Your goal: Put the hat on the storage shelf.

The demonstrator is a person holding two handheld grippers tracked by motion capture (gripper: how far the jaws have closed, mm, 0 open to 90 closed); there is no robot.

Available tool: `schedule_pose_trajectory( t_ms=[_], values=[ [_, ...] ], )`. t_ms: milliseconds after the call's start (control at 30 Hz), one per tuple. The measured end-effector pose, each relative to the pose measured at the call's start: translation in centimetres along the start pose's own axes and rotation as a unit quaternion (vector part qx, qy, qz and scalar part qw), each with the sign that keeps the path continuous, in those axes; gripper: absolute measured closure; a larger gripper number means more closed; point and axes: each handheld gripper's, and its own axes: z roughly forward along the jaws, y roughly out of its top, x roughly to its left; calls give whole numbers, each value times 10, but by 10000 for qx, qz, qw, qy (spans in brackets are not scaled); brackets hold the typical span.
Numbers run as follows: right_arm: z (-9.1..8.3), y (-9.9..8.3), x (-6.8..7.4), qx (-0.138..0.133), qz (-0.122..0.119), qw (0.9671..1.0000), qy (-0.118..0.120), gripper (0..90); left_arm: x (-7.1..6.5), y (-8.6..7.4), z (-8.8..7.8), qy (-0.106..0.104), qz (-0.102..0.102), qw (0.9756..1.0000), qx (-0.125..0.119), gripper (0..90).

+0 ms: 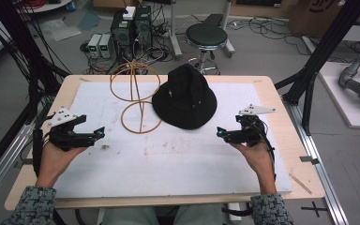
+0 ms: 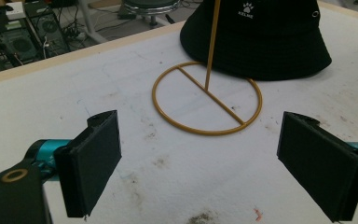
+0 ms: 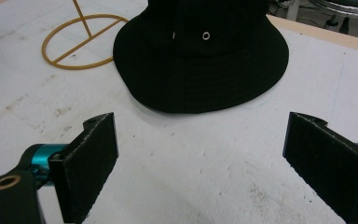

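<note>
A black bucket hat (image 1: 185, 98) lies brim-down on the white mat, back of centre. Beside it on the left stands a gold wire hat stand (image 1: 137, 96) with a round base ring and a hoop on top. My left gripper (image 1: 101, 132) is held low at the mat's left side, open, with nothing between its pads (image 2: 95, 161). The stand's base ring (image 2: 207, 99) and the hat (image 2: 261, 39) lie ahead of it. My right gripper (image 1: 219, 133) hovers at the right, open and empty, facing the hat (image 3: 200, 56) across bare mat.
The white mat (image 1: 168, 159) covers most of the wooden table (image 1: 283, 112). Beyond the far edge are a black stool (image 1: 206, 37), computer towers (image 1: 131, 28) and loose cables on the floor. Black frame posts (image 1: 318, 56) stand at both sides of the table.
</note>
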Motion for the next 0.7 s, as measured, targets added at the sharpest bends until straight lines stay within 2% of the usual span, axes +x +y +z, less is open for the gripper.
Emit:
schedule_pose_trajectory(
  t_ms=[233,700],
  values=[
    [0,0,0,-1,6,10000,19,99,0,0,0,37,23,10000,20,138],
    [-8,-2,0,-37,27,10000,-46,99,-1,2,6,-24,25,10000,36,138]
  ],
)
